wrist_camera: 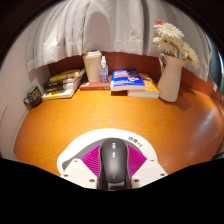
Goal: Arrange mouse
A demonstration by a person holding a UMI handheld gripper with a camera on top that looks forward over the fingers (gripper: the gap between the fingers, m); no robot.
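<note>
Status: mouse [114,162] in the tongs, nearest thing in view, at 6 o'clock. Dark, seen from above, lying lengthwise along the fingers. Gripper [113,163] closed partway onto it: magenta pads [92,160] pressing against both flanks, no gap visible either side. White finger bodies splayed out at 5 and 7 o'clock. Whether lifted or resting on the surface: cannot tell, underside hidden.

Progress, as judgement: pick-up done or about done; placement not done. Bare orange-brown desk [60,125] ahead at 12 o'clock, so plenty of room to set down. No mouse mat or obvious target spot visible, so final position unclear. Left to do: carry, put down squarely, let go.

Count, near to far:
- 1 mouse, between the pads.
- 1 small dark object [33,97] at 10 o'clock, near desk edge; identity too small to tell.
- 1 low stack of books [63,82] at 11 o'clock; number in stack unclear.
- 1 pale box-like container [92,66] and 1 bottle [103,69], just beside each other at 12 o'clock.
- 1 stack of blue-covered books [133,83] at 1 o'clock, looks like two.
- 1 white vase [170,78] with 1 bunch of pale flowers [172,40] at 2 o'clock.
- Curtain [100,25] behind, farthest back.
</note>
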